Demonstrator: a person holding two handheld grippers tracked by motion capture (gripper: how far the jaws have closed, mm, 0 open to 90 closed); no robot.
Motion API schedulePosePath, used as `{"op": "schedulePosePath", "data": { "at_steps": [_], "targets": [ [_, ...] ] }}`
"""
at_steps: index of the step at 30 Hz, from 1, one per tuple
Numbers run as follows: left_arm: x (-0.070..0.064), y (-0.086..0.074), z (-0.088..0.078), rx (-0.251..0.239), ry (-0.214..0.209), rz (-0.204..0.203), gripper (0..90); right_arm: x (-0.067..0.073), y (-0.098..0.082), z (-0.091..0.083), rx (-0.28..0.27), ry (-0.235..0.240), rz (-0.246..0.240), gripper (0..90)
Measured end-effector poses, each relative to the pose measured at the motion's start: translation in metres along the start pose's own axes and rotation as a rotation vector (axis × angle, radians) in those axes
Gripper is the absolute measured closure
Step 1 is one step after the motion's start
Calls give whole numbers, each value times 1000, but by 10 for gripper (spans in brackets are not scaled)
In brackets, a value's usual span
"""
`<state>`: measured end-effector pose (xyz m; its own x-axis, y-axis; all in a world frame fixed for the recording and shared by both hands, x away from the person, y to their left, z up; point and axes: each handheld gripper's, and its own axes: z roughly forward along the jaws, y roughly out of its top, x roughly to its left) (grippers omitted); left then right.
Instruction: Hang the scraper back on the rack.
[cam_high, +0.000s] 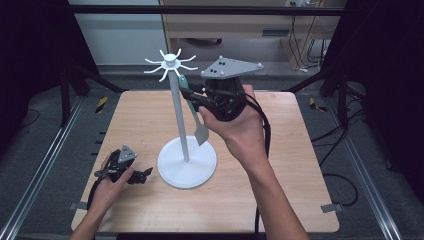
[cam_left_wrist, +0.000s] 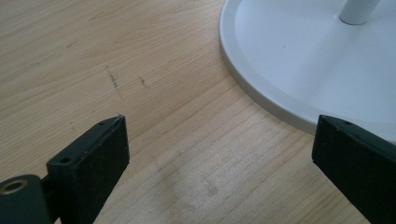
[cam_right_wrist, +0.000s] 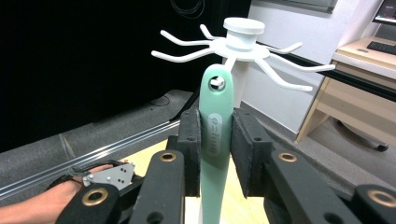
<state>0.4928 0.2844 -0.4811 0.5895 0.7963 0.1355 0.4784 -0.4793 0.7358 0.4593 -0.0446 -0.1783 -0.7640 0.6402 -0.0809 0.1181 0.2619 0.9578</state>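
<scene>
My right gripper (cam_right_wrist: 215, 154) clamps its fingers on the spatula (cam_right_wrist: 215, 140), just beside the rack (cam_high: 172, 62). My left gripper (cam_left_wrist: 219, 154) rests on the bench (cam_left_wrist: 140, 56), fingers apart.

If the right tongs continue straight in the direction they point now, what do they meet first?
Probably the white stand's hook crown: the right tongs, shut on the green spatula, aim at it. Depth is unclear.

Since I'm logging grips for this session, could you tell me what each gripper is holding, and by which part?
The right gripper clamps a green spatula by its handle, just below the hanging hole. The left gripper is open over the table, holding nothing.
</scene>
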Motion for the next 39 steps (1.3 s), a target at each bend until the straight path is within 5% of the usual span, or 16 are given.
{"op": "schedulePosePath", "data": {
  "at_steps": [39],
  "targets": [
    [-1,0,1,5,-2,5,37,2,-3,8,-10,-8,10,742]
  ]
}}
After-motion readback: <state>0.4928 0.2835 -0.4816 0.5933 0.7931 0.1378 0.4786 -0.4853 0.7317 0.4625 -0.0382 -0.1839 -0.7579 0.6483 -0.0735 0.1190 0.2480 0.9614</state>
